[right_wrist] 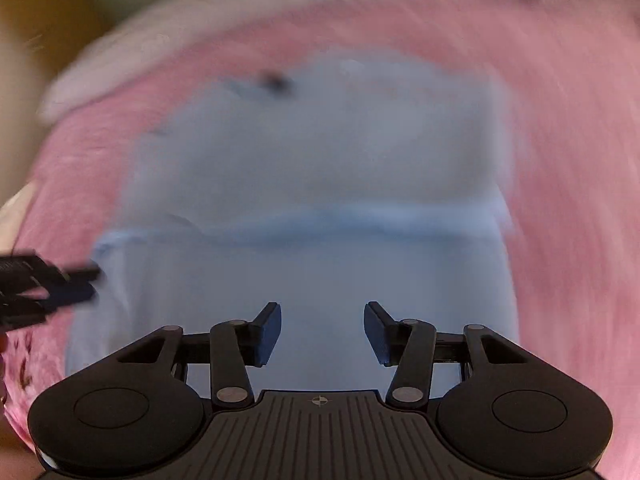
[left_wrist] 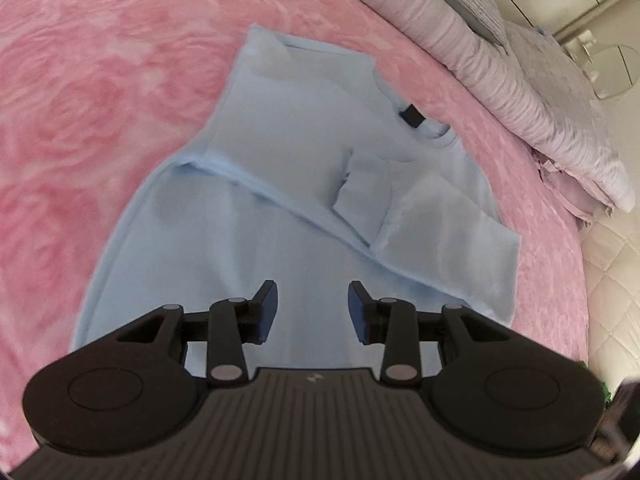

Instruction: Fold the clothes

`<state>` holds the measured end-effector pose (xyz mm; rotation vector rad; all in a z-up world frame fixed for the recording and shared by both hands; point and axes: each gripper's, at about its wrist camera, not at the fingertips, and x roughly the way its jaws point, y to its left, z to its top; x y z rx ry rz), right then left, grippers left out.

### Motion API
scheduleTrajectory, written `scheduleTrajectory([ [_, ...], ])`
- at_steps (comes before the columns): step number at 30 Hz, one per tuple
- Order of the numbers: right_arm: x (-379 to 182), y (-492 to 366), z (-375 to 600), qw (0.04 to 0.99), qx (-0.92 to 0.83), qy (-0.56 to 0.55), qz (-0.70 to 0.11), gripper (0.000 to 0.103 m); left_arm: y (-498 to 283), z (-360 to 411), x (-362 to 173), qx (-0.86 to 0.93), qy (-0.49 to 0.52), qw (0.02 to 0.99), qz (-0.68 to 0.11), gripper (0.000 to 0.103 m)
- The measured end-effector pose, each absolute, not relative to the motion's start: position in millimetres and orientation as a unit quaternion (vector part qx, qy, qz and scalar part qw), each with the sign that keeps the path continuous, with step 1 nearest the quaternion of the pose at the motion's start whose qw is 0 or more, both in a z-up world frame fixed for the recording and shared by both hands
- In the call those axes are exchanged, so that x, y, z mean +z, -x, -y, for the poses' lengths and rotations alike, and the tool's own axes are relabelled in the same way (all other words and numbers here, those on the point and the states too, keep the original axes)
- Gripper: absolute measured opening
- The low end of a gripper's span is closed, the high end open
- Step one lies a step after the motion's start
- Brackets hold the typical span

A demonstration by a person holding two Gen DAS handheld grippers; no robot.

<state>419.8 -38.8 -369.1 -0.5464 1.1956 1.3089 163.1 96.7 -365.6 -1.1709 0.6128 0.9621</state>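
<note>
A light blue T-shirt point(left_wrist: 280, 168) lies on the pink bed cover point(left_wrist: 80, 100), its sleeves folded in over the body and a dark label at the collar. My left gripper point(left_wrist: 313, 308) is open and empty, held above the shirt's lower part. In the right wrist view the shirt point(right_wrist: 320, 168) is blurred by motion; a fold edge runs across its middle. My right gripper point(right_wrist: 322, 332) is open and empty above the shirt's near half. The left gripper point(right_wrist: 86, 284) shows at the shirt's left edge in the right wrist view.
Grey-lilac pillows point(left_wrist: 520, 92) lie along the far right edge of the bed. A cream quilted surface point(left_wrist: 612, 280) and a cabinet lie beyond the bed at right. The pink cover point(right_wrist: 568, 160) surrounds the shirt on all sides.
</note>
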Motion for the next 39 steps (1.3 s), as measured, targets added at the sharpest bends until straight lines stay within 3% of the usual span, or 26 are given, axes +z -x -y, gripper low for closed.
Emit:
scheduleTrajectory([
  [4, -381, -478, 60, 0.651, 0.494, 0.147, -0.557, 0.05, -186, -129, -377, 0.407, 0.538, 0.694, -0.252, 0.035],
  [9, -411, -544, 87, 0.617, 0.387, -0.2, -0.655, 0.05, -208, -169, -394, 0.419, 0.553, 0.684, -0.226, 0.04],
  [13, -450, -561, 88, 0.546, 0.271, -0.392, -0.689, 0.05, -218, -193, -417, 0.422, 0.582, 0.656, -0.233, 0.042],
  [17, -462, -567, 93, 0.531, 0.236, -0.43, -0.69, 0.05, -225, -200, -432, 0.409, 0.598, 0.649, -0.231, 0.04],
  [19, -466, -570, 93, 0.528, 0.228, -0.441, -0.689, 0.05, -228, -200, -429, 0.397, 0.585, 0.67, -0.228, 0.017],
  [21, -464, -574, 95, 0.529, 0.225, -0.448, -0.685, 0.05, -225, -201, -416, 0.395, 0.558, 0.696, -0.22, 0.01],
  [28, -483, -572, 67, 0.498, 0.241, -0.499, -0.667, 0.05, -187, -206, -358, 0.425, 0.445, 0.771, -0.164, 0.01],
  [32, -493, -564, 56, 0.463, 0.234, -0.52, -0.678, 0.05, -187, -208, -366, 0.422, 0.448, 0.765, -0.188, 0.009],
  [39, -492, -570, 45, 0.479, 0.247, -0.49, -0.686, 0.05, -175, -197, -344, 0.431, 0.43, 0.78, -0.142, 0.006],
])
